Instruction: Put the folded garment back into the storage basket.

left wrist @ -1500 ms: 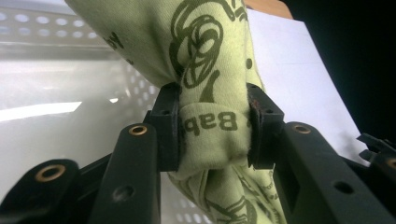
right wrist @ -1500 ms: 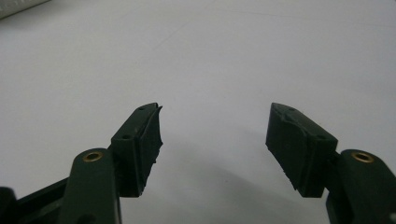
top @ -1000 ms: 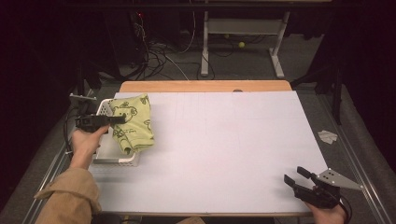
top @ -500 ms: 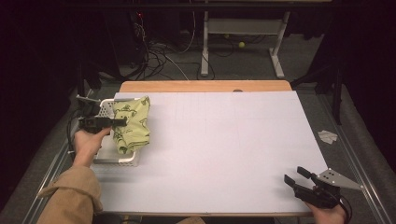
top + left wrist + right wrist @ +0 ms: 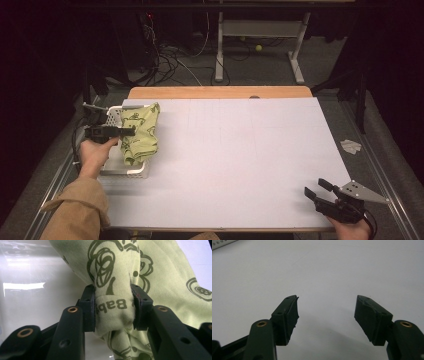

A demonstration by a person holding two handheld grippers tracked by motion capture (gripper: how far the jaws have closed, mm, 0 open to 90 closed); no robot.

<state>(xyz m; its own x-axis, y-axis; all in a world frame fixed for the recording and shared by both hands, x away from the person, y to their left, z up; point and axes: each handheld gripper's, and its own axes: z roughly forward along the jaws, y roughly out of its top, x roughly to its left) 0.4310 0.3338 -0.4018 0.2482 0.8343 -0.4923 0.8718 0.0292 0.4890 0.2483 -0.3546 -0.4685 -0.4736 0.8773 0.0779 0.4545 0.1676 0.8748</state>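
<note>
A pale green cloth printed with dark scribbled figures hangs over the right rim of a white basket at the table's left side. My left gripper comes at it from the left and is shut on a bunched fold of the cloth, the pads pressed into it on both sides. Lettering shows on the pinched fold. My right gripper rests low at the table's near right corner, its jaws open over the bare white surface with nothing between the fingertips.
The white table top runs wide between the two hands. A wooden strip edges its far side. Beyond it stand a desk frame and loose cables on the floor. A crumpled paper scrap lies off the right edge.
The left hand has shifted slightly with the cloth still pinched, and the cloth hangs a little differently over the basket rim. The right gripper has not moved.
</note>
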